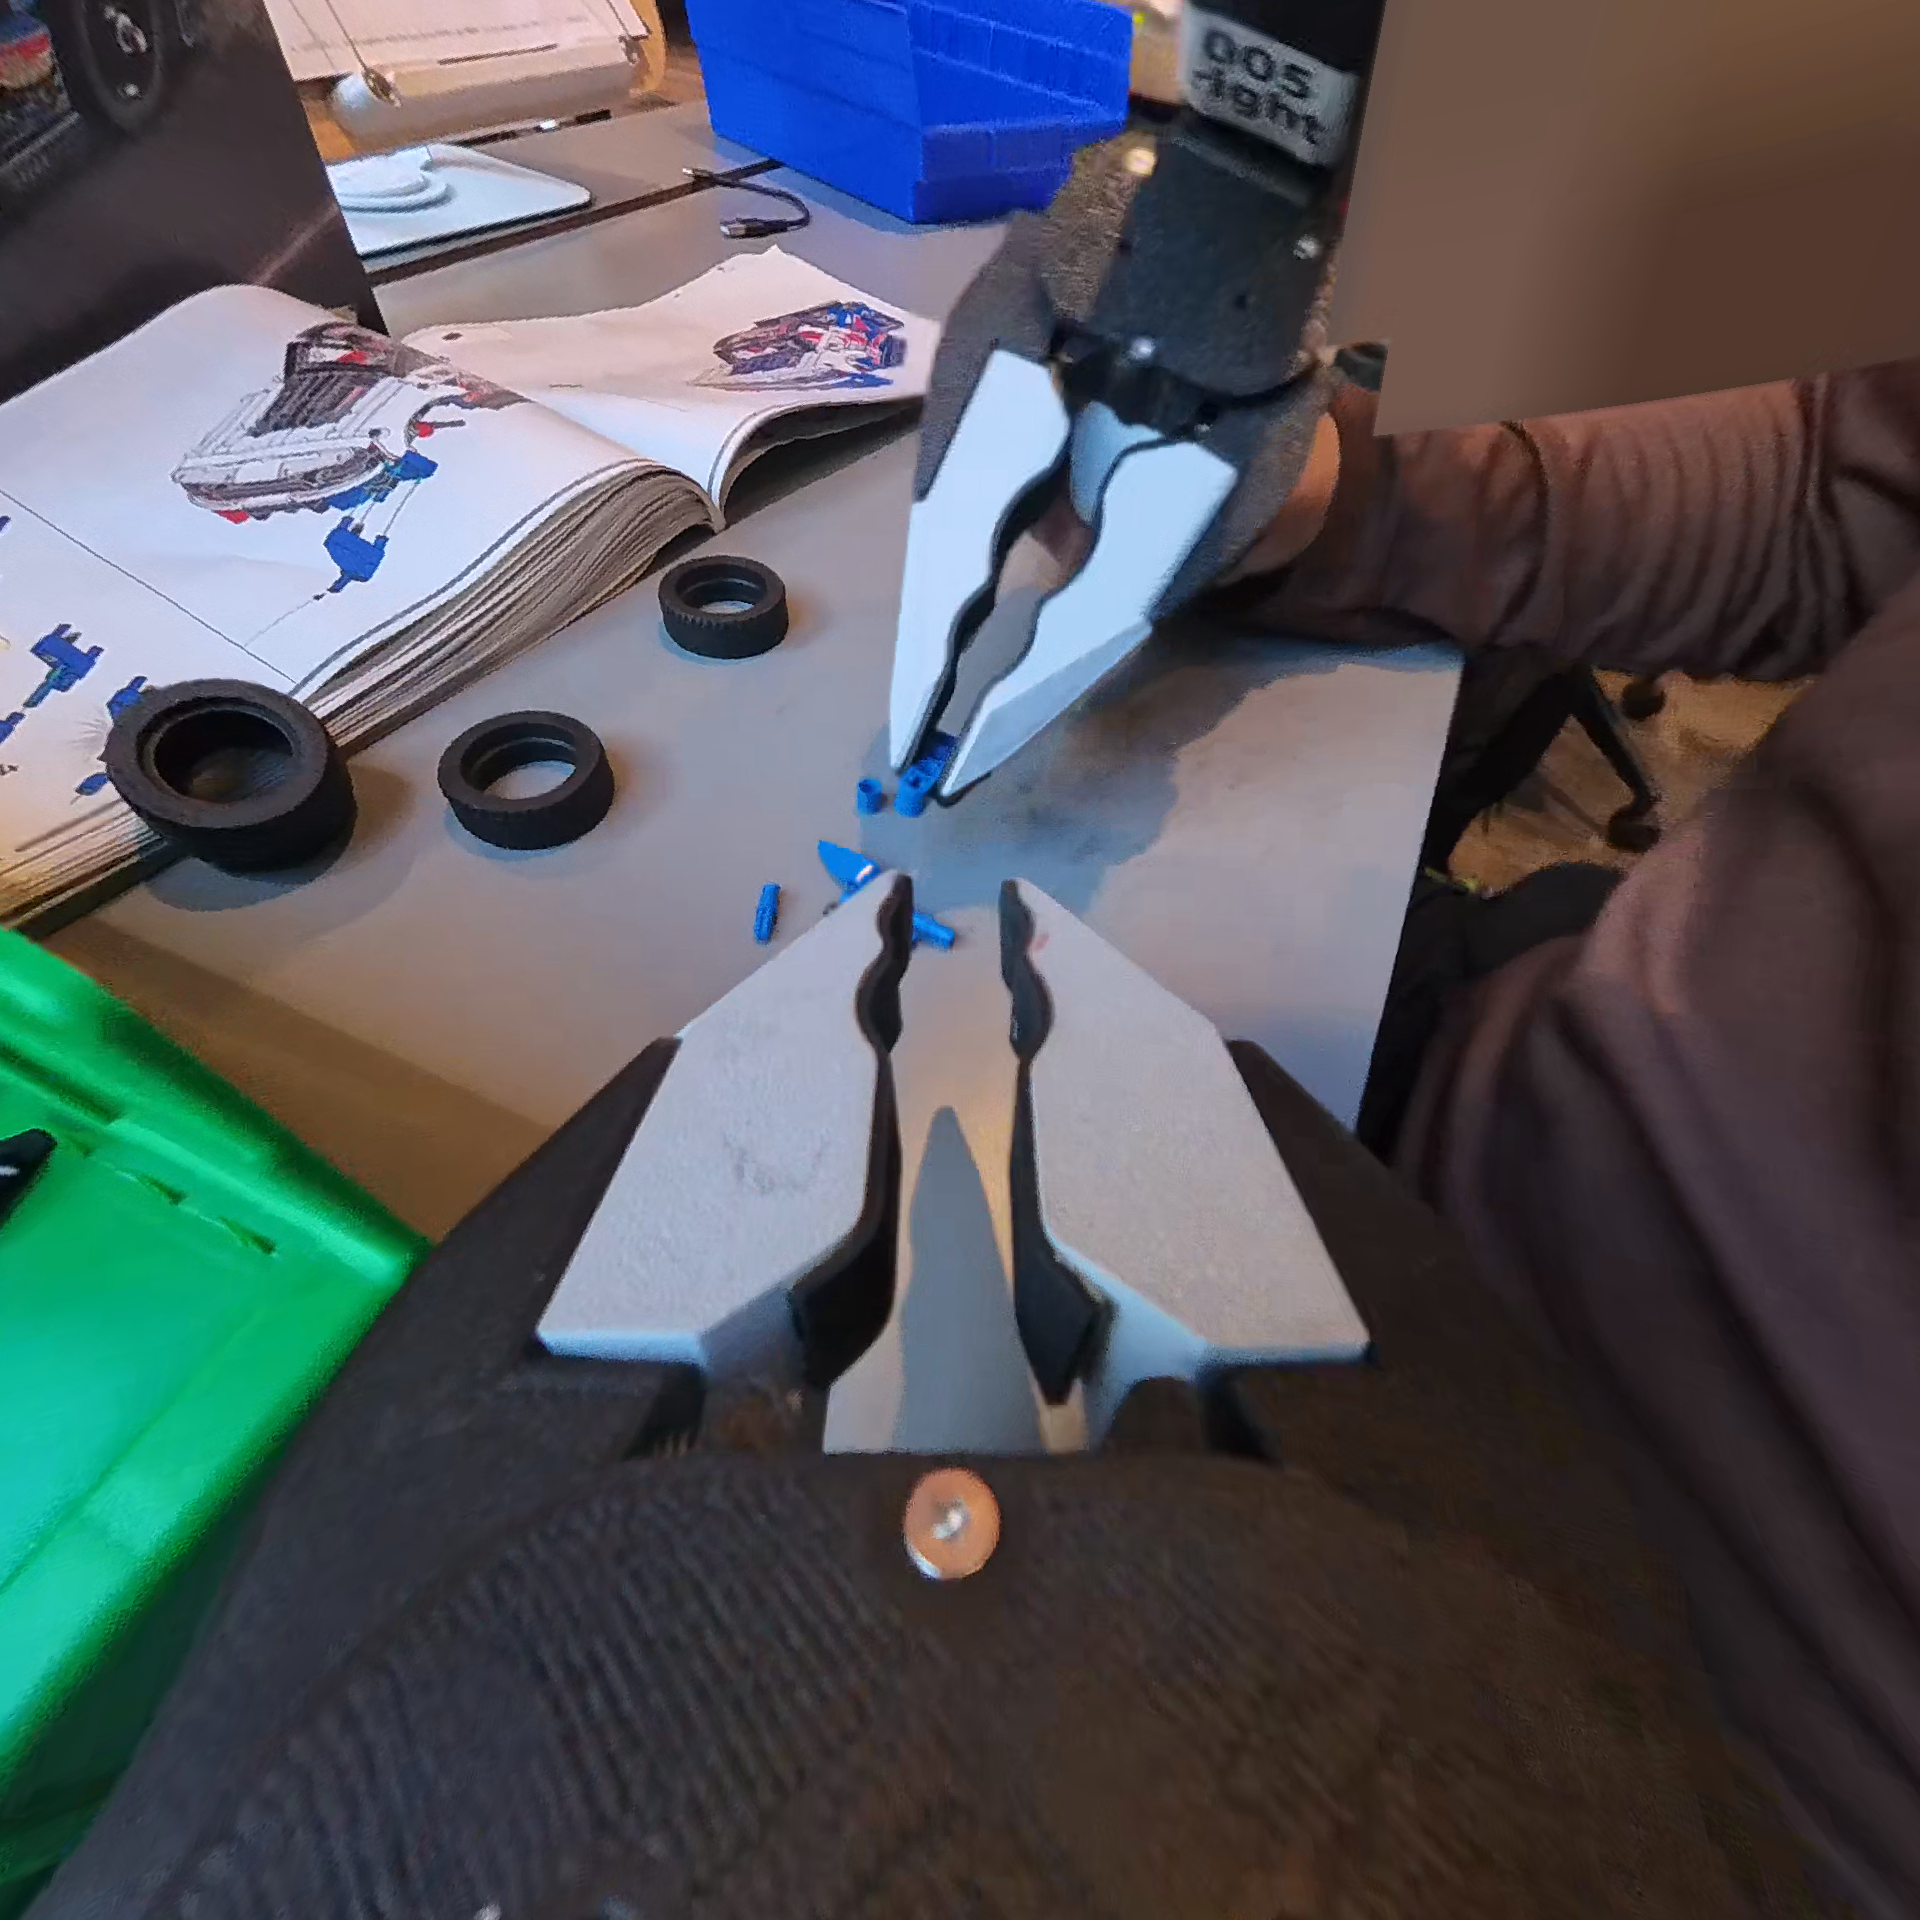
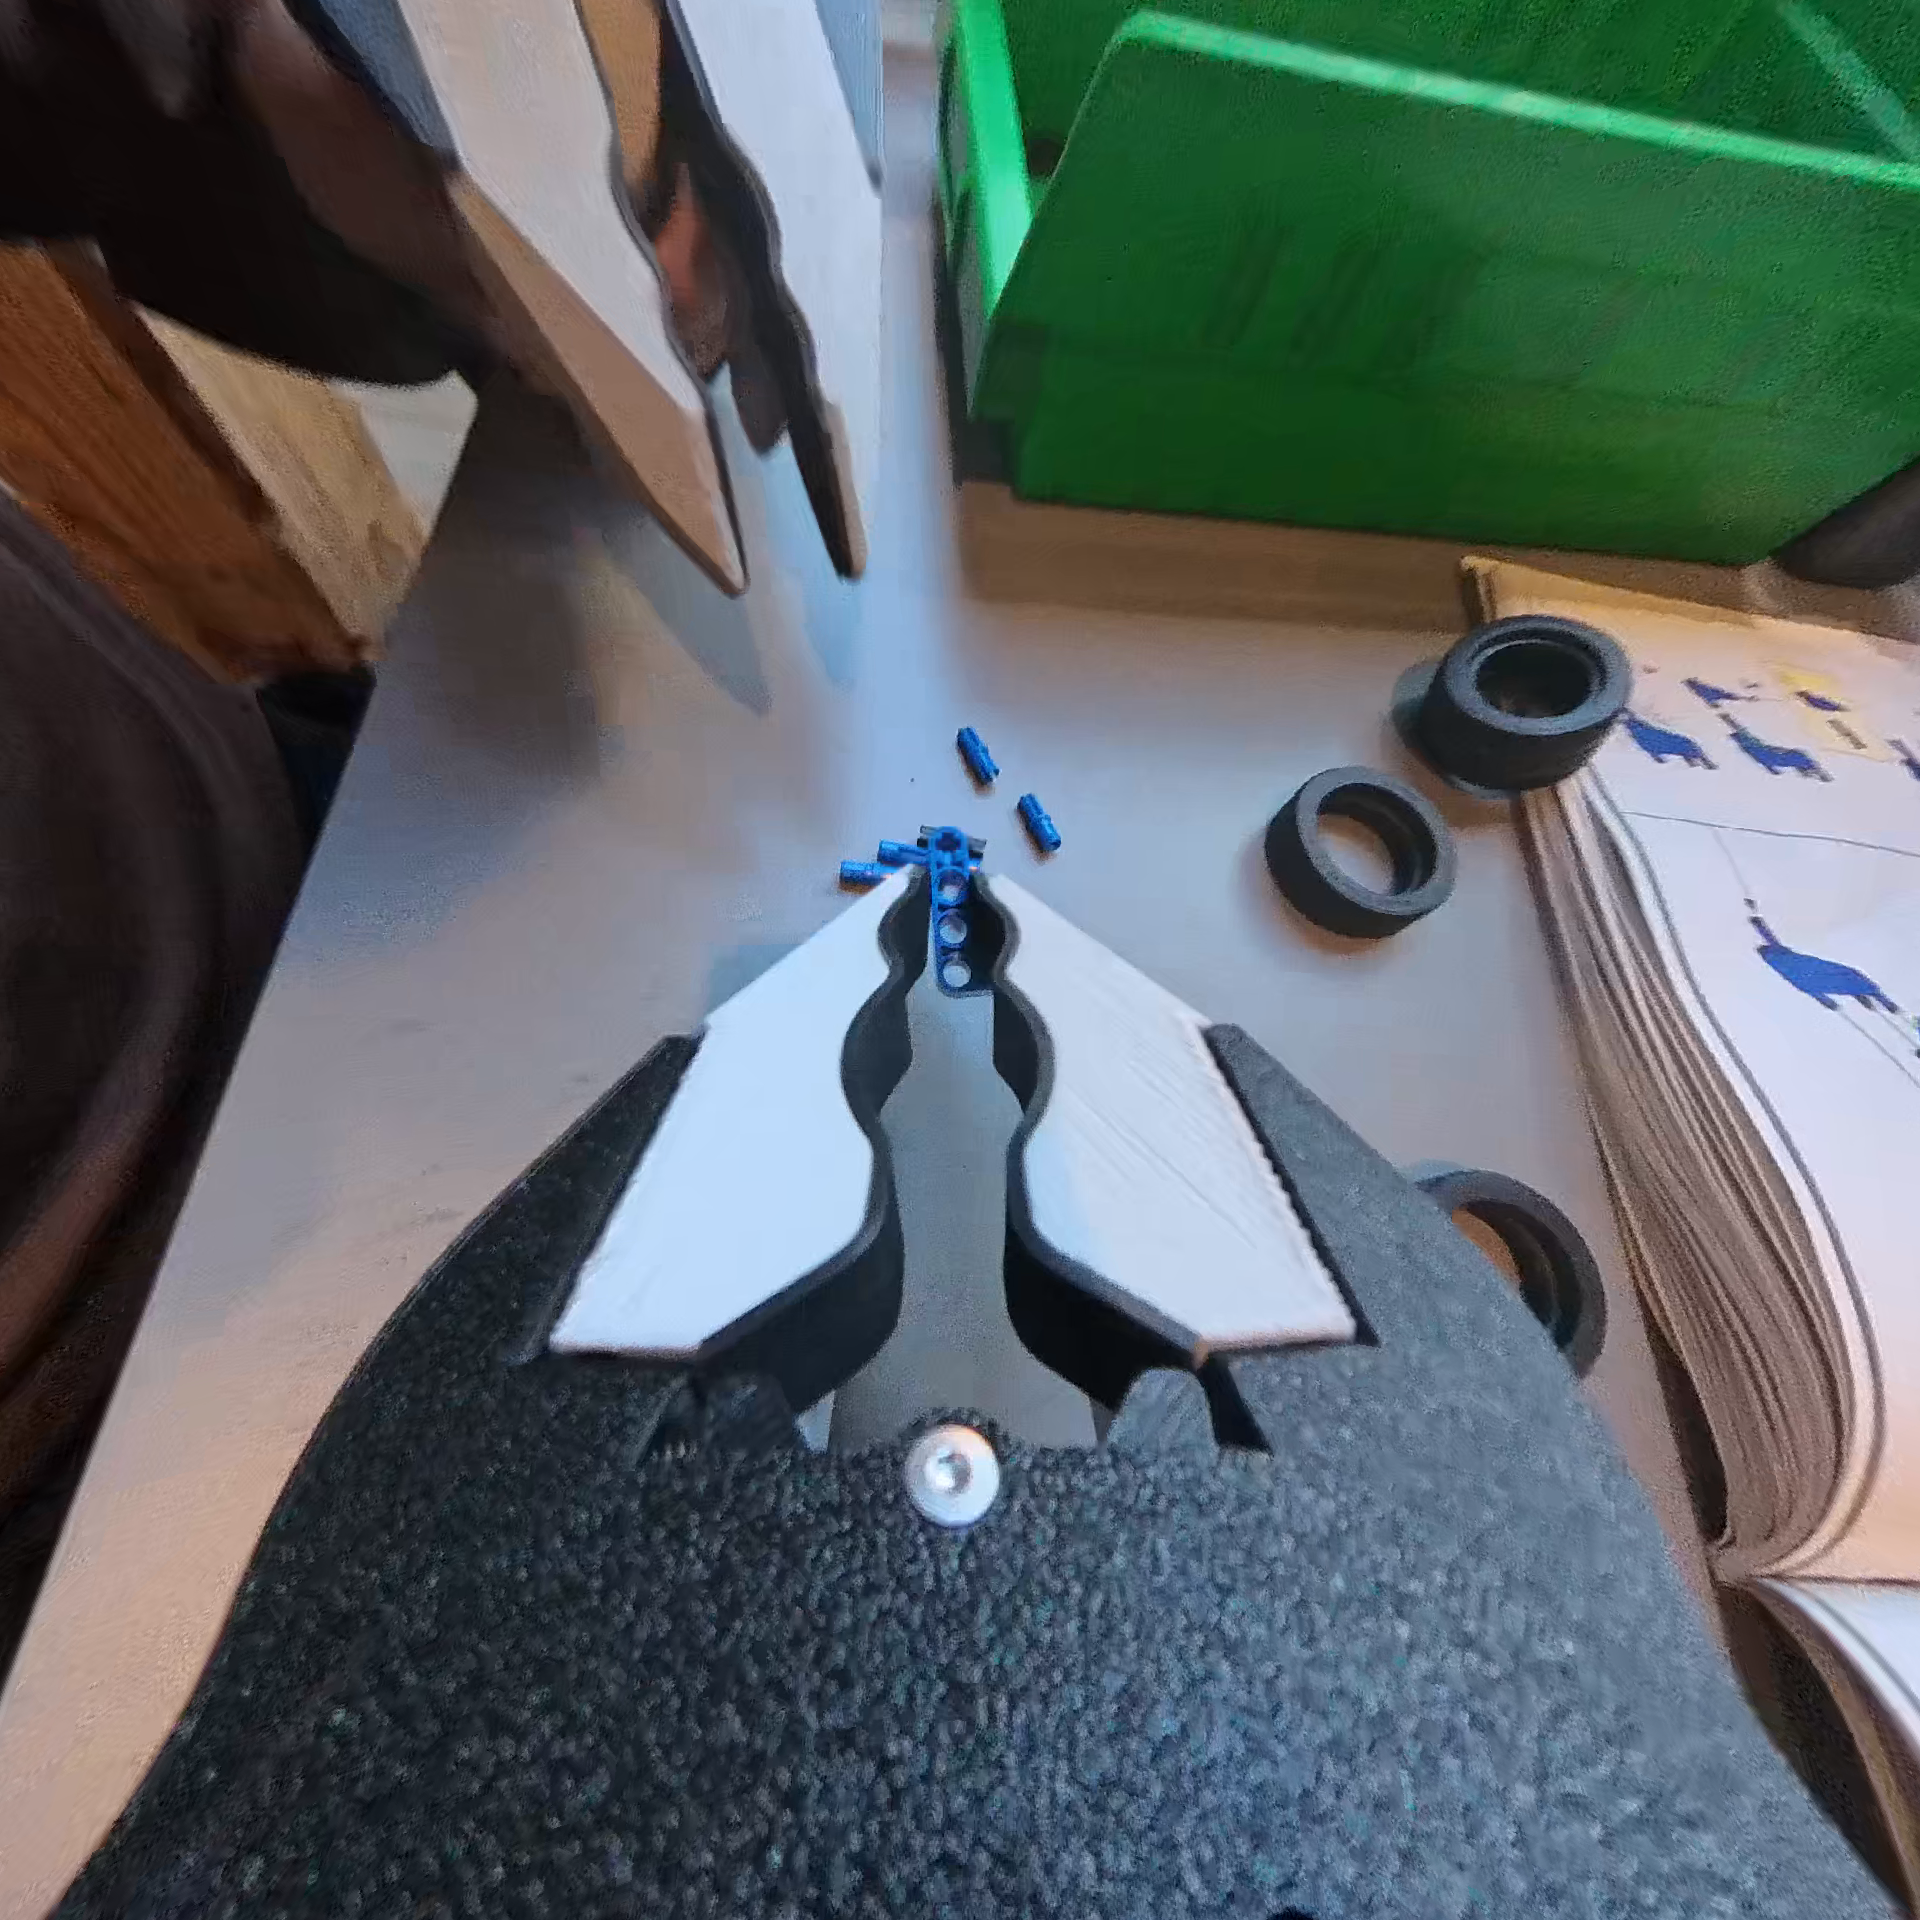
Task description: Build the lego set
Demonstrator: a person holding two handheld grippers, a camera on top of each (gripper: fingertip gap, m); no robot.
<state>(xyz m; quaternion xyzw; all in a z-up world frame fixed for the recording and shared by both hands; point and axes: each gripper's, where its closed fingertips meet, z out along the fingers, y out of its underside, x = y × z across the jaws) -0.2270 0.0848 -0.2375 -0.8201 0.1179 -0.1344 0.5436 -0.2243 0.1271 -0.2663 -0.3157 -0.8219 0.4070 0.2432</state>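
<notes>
My right gripper (image 2: pixel 951 881) is shut on a small blue beam with holes (image 2: pixel 951 930), whose far end rests among loose blue pins (image 2: pixel 977 753) on the grey table (image 2: pixel 582 790). In the left wrist view the right gripper (image 1: pixel 928 777) points down at the table with the blue beam (image 1: pixel 932 762) between its tips. My left gripper (image 1: pixel 956 891) is open and empty, just short of the pins (image 1: pixel 767 912) and a blue curved piece (image 1: pixel 847 862). It faces the right gripper and shows blurred in the right wrist view (image 2: pixel 792 574).
Three black tyres (image 1: pixel 525 779) (image 1: pixel 231 769) (image 1: pixel 724 606) lie beside the open instruction book (image 1: pixel 312 468). A green bin (image 1: pixel 125 1299) stands at the left, a blue bin (image 1: pixel 904 94) at the back. The table edge (image 1: pixel 1439 831) and a person's sleeve (image 1: pixel 1662 1039) are at the right. The left gripper's tips are roughly 6 cm from the right gripper's. Both grippers' tips are roughly 25 cm from the open instruction book (image 1: pixel 312 468).
</notes>
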